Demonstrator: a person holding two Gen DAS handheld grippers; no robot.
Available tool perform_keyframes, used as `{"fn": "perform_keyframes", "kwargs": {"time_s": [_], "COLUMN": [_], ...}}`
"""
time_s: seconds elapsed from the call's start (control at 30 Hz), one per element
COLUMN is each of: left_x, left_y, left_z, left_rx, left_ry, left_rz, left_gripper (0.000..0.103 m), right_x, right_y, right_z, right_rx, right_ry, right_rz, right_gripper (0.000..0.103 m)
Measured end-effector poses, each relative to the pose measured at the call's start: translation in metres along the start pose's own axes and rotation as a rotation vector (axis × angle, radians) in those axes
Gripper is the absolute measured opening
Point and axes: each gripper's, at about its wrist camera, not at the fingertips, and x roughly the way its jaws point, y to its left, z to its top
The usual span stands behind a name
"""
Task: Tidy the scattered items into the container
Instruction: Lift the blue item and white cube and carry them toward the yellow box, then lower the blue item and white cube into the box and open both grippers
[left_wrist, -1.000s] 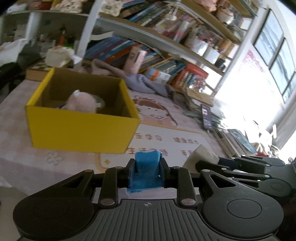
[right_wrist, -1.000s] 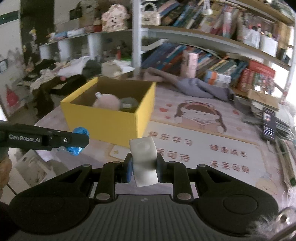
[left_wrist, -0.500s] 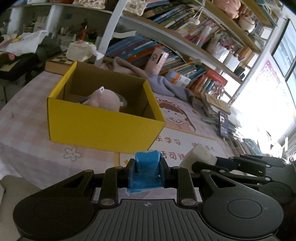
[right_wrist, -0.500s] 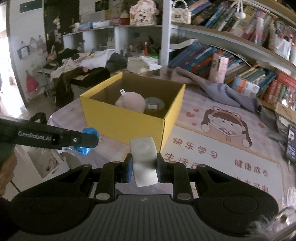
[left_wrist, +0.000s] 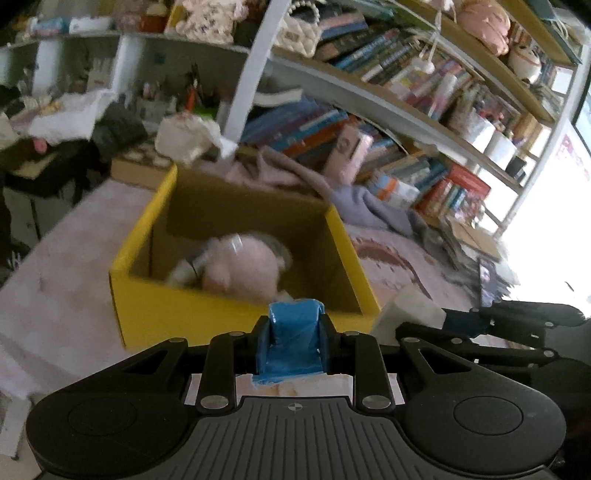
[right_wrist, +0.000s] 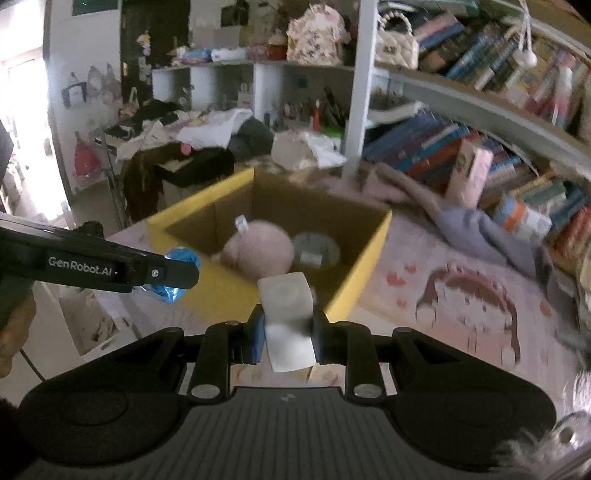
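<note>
1. Looking through your left wrist cam first: the yellow box (left_wrist: 236, 310) has swung in a lot closer than it was a second ago, so you can now see down over its near wall and into the brown cardboard inside. Your left gripper (left_wrist: 293, 339) has its jaws pinched narrow on a blue crinkly wrapper (left_wrist: 293, 336) (shiny, foil-ish, folded into a soft wad). It hangs just short of the near rim, not over the opening yet. A pink plush toy (left_wrist: 243, 267) already sits in the box, fuzzy and round, though it's blurred.

2. Off to the right in that same view, your right gripper (left_wrist: 413, 319) pokes in with its load, level with the box's near corner.

3. Right wrist cam: same story, the box fills more of the view than half a second back. The jaws are clamped on a white block (right_wrist: 286, 317) (smooth, matte, squarish with rounded edges). Beside the plush lies a round grey tin (right_wrist: 314, 249), metallic looking.

4. My read: both items are nearly at the drop. You'd want to carry each past the rim before letting go, since the wrapper is light and could flutter out.
</note>
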Motion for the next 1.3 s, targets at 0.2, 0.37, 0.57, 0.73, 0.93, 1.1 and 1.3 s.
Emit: {"fn": "perform_keyframes", "kwargs": {"time_s": [0.2, 0.37, 0.57, 0.73, 0.93, 1.1, 1.3], "left_x": [0.023, 0.053, 0.099, 0.130, 0.153, 0.157, 0.158], "left_y": [0.012, 0.020, 0.042, 0.058, 0.058, 0.058, 0.058], "left_z": [0.036, 0.060, 0.081, 0.087, 0.082, 0.083, 0.084], "left_rx": [-0.004, 0.033, 0.027, -0.007, -0.011, -0.002, 0.009], "left_ry": [-0.061, -0.067, -0.018, 0.059, 0.156, 0.191, 0.209], "left_rz": [0.054, 0.112, 0.186, 0.197, 0.181, 0.173, 0.172], "left_gripper": [0.025, 0.025, 0.025, 0.025, 0.025, 0.025, 0.027], "right_x": [0.031, 0.075, 0.145, 0.192, 0.224, 0.233, 0.232], "right_y": [-0.011, -0.025, -0.041, -0.040, -0.037, -0.038, -0.039], "right_z": [0.030, 0.055, 0.076, 0.086, 0.084, 0.076, 0.077], "right_rx": [-0.050, -0.078, -0.106, -0.179, -0.243, -0.227, -0.208], "right_ry": [-0.048, -0.036, 0.028, 0.115, 0.241, 0.292, 0.282], "right_rz": [0.047, 0.059, 0.035, 0.077, 0.097, 0.124, 0.121], "right_gripper": [0.023, 0.023, 0.023, 0.023, 0.023, 0.023, 0.024]}}
